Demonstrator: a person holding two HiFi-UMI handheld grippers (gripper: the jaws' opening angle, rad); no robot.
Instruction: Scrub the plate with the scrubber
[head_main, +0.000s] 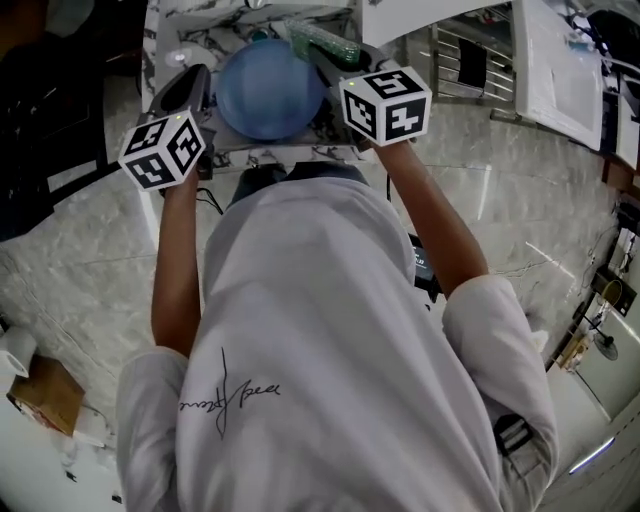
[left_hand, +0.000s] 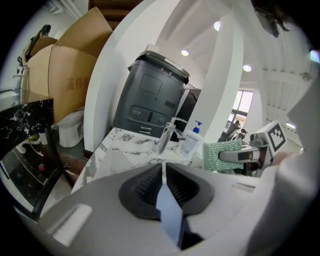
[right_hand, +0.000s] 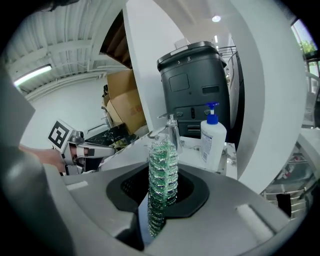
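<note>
Clamping the plate (head_main: 268, 88), the left tool (left_hand: 162, 187) is steadying it. The right tool (right_hand: 161, 190) is squeezing the scrubber (right_hand: 162, 170) at the plate's 1 o'clock. Scrubbing is seemingly just starting.

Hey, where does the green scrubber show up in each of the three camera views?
Head view: the scrubber is at the top, just right of centre, behind the blue plate.
Left gripper view: the scrubber is right of centre, clamped in the right gripper.
Right gripper view: the scrubber is at centre, upright between the jaws.
Landmark: the soap bottle shows in both gripper views.
</note>
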